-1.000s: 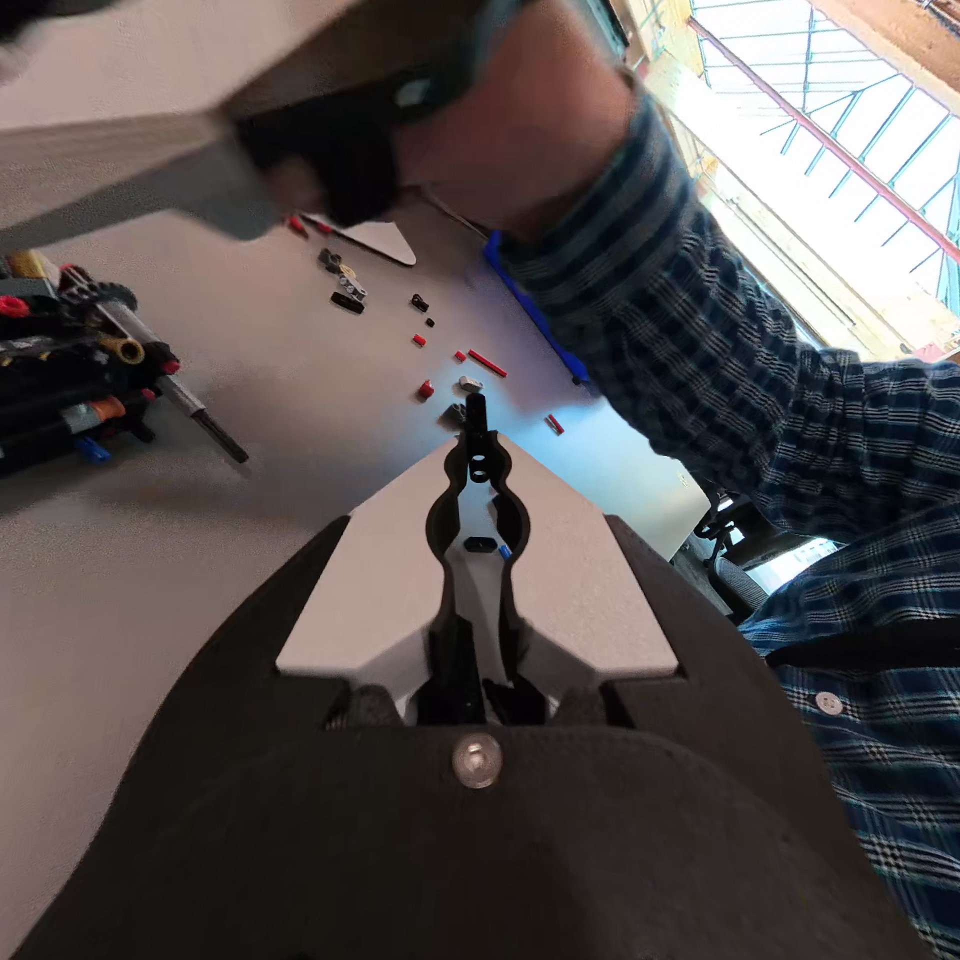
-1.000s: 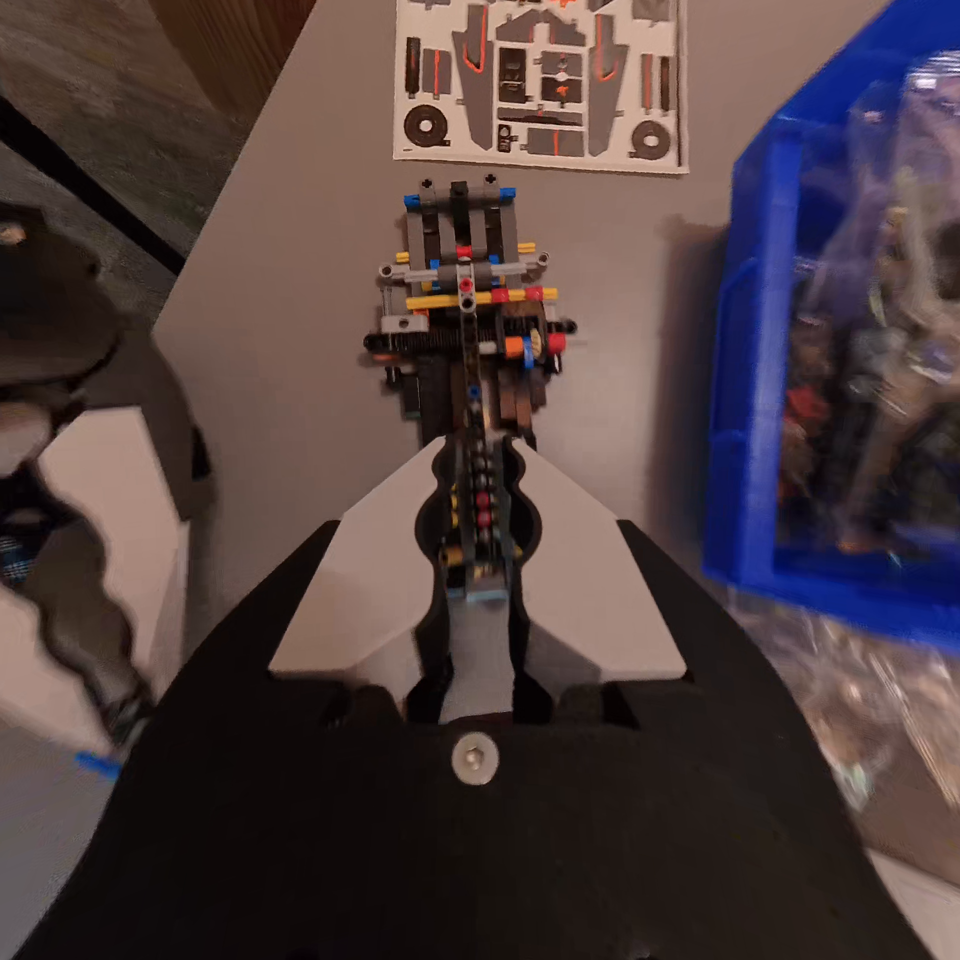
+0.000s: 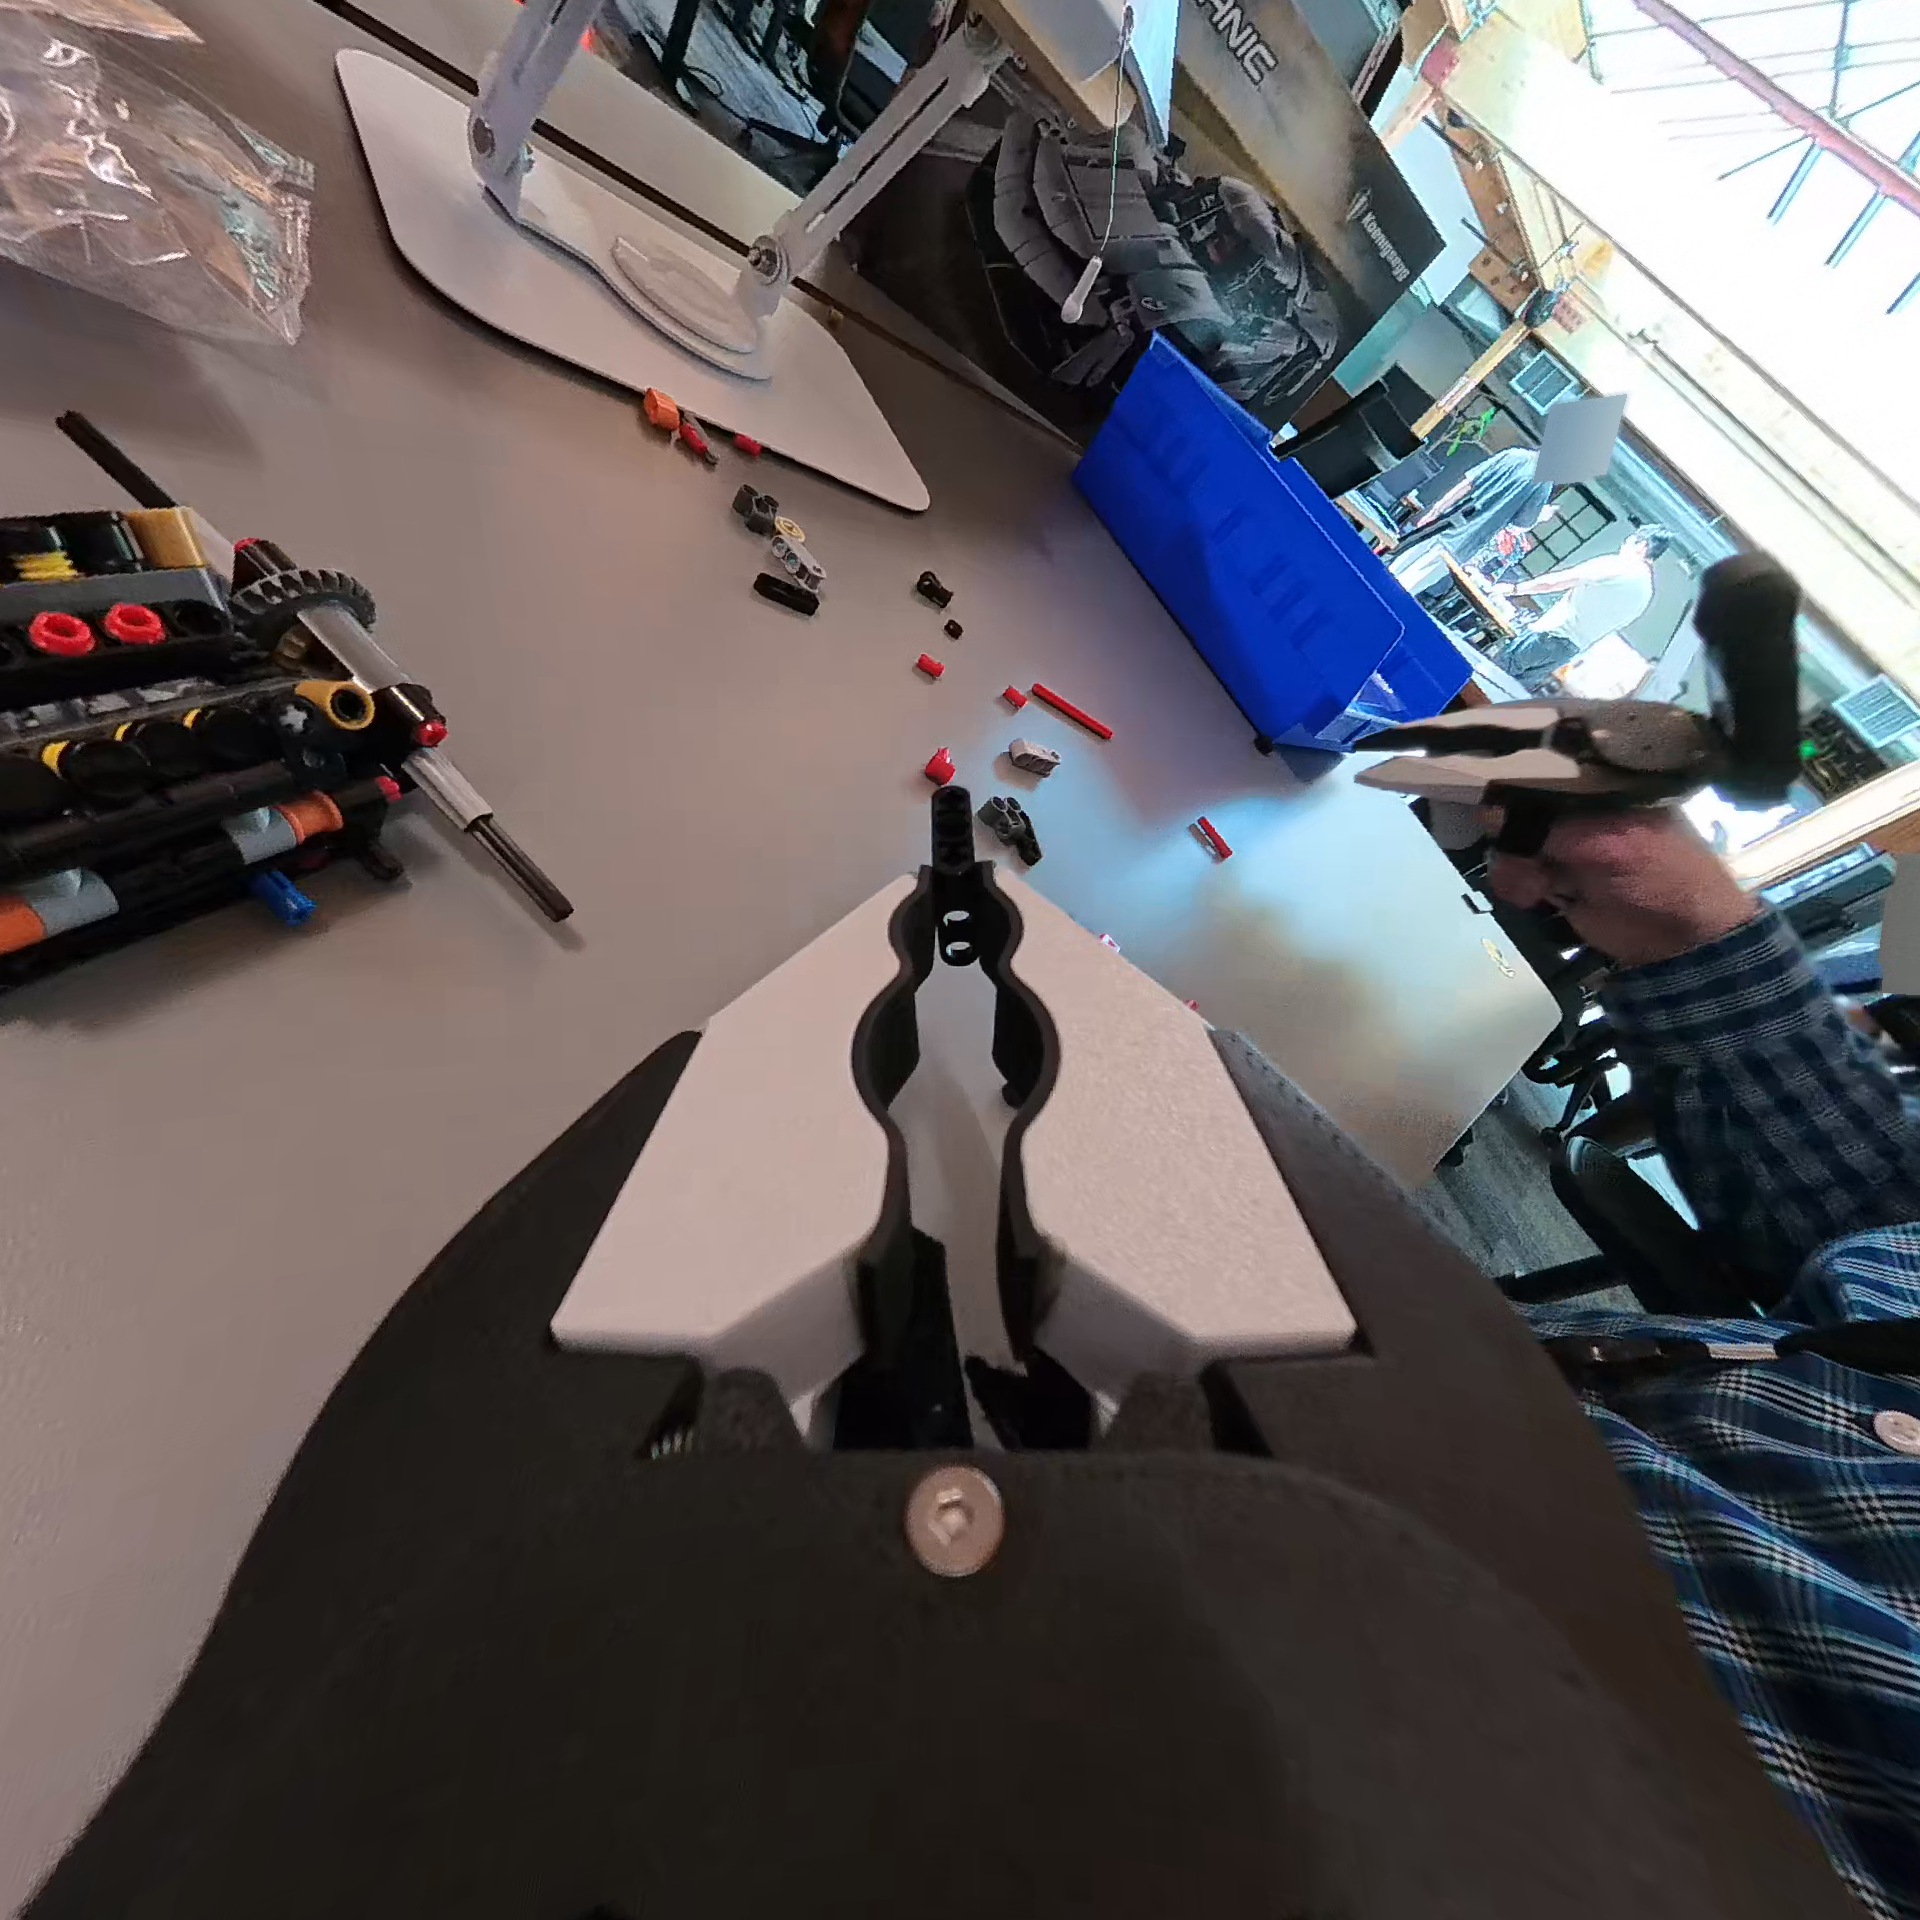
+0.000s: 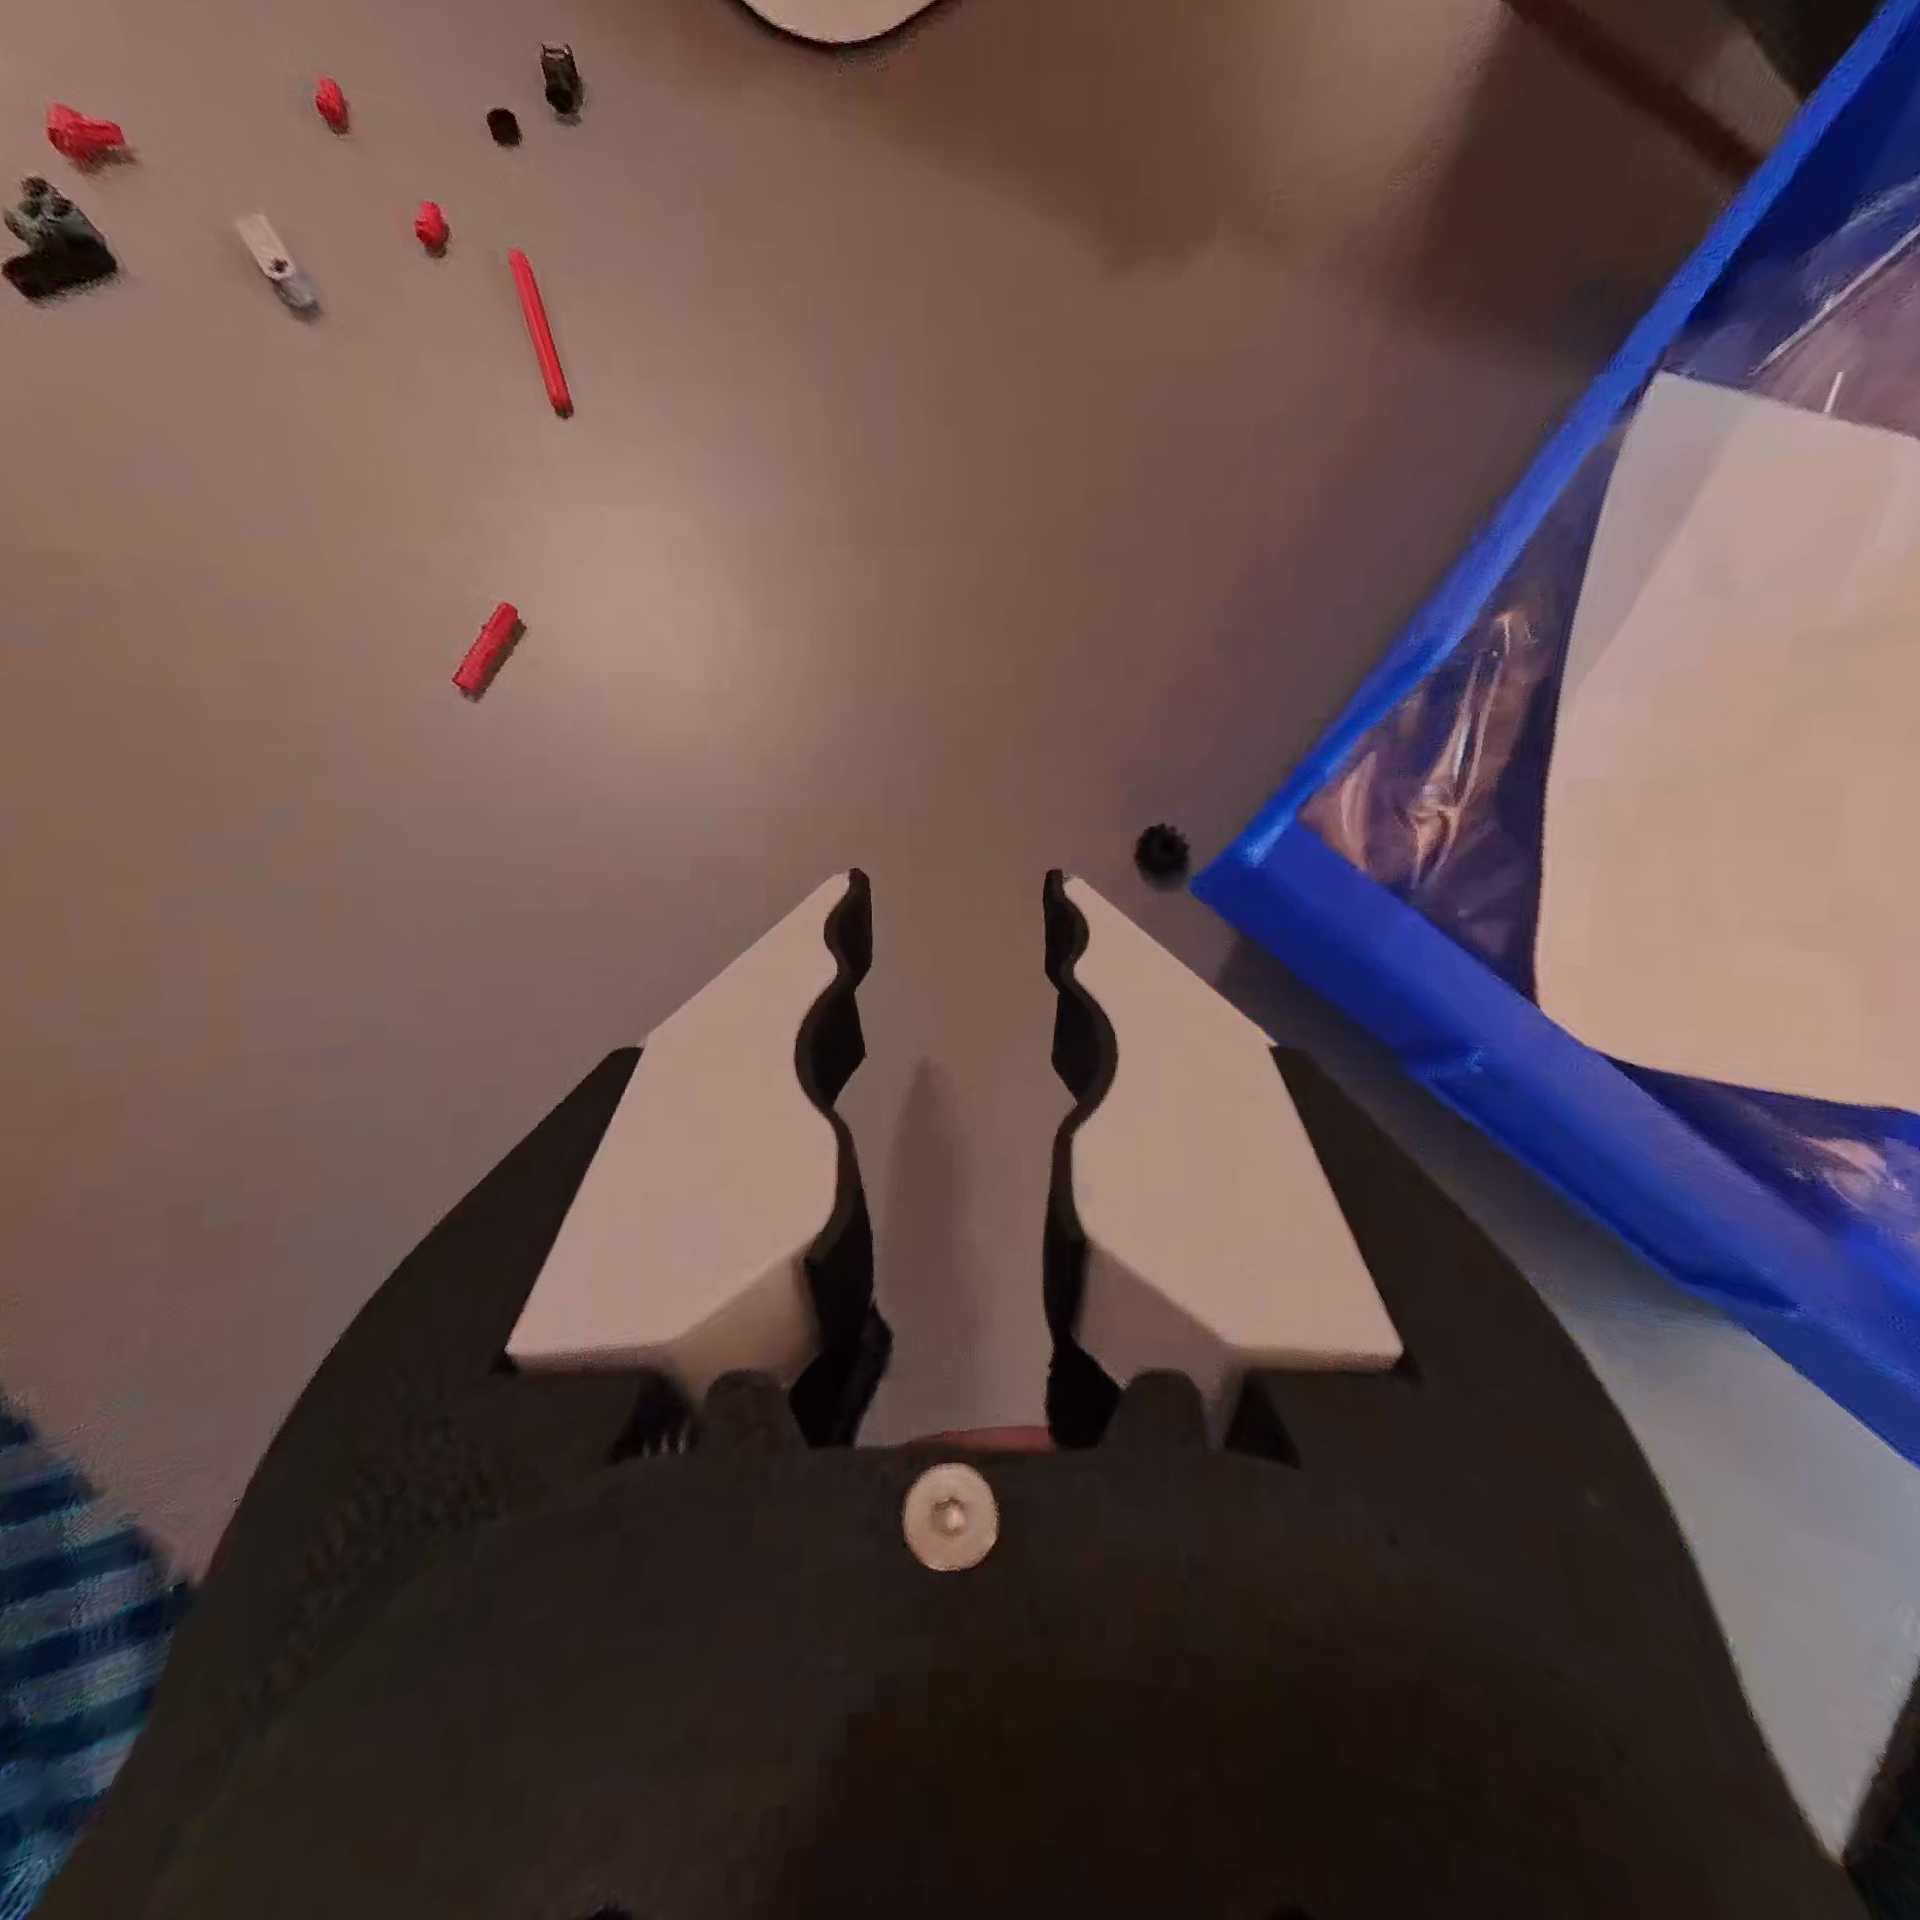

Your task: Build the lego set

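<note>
Pinching a black beam point(image 3: 951, 831) lengthwise, the left tool point(image 3: 954, 904) points away from the half-built model point(image 3: 177, 717) — off to its left; the right tool point(image 4: 954, 883) hangs spread, empty.

Bare table point(image 4: 935, 571) lies ahead between scattered red pieces point(image 4: 486, 649) and blue bin point(image 4: 1455, 1049).

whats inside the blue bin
The blue bin holds clear plastic bags with a white sheet on top; the bags' contents are blurred and the bin's floor is covered.
</note>
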A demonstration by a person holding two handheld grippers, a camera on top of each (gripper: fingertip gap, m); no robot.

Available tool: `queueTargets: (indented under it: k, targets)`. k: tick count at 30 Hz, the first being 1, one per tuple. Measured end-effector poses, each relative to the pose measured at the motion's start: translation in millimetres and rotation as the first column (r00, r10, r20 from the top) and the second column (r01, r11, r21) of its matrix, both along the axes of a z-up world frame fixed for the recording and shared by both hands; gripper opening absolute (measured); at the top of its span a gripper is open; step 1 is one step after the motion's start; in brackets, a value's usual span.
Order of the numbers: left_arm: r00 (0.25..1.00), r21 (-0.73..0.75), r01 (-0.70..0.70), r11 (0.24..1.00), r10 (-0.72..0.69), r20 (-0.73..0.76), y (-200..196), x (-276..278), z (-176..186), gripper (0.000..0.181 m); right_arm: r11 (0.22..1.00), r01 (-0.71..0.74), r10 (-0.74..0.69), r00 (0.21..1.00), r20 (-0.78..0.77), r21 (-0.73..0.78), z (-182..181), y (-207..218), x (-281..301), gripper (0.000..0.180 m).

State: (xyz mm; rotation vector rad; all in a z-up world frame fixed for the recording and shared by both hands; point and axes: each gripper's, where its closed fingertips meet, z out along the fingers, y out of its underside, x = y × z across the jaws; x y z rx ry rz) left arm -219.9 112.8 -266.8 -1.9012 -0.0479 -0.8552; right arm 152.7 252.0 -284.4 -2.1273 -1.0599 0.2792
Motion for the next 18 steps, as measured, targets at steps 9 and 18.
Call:
queueTargets:
  k: [9,18]
  targets:
    - [1.0,-0.001,0.005,1.0,-0.005,0.006,1,0,0,0.004,0.997,0.048,-0.057,0.989,0.14,0.065,-36,37,-3,0.041]
    - [0.999,-0.008,0.027,1.0,-0.027,0.023,1,2,0,0.005,0.989,0.112,-0.122,0.987,0.106,0.1,-38,40,0,0.048]
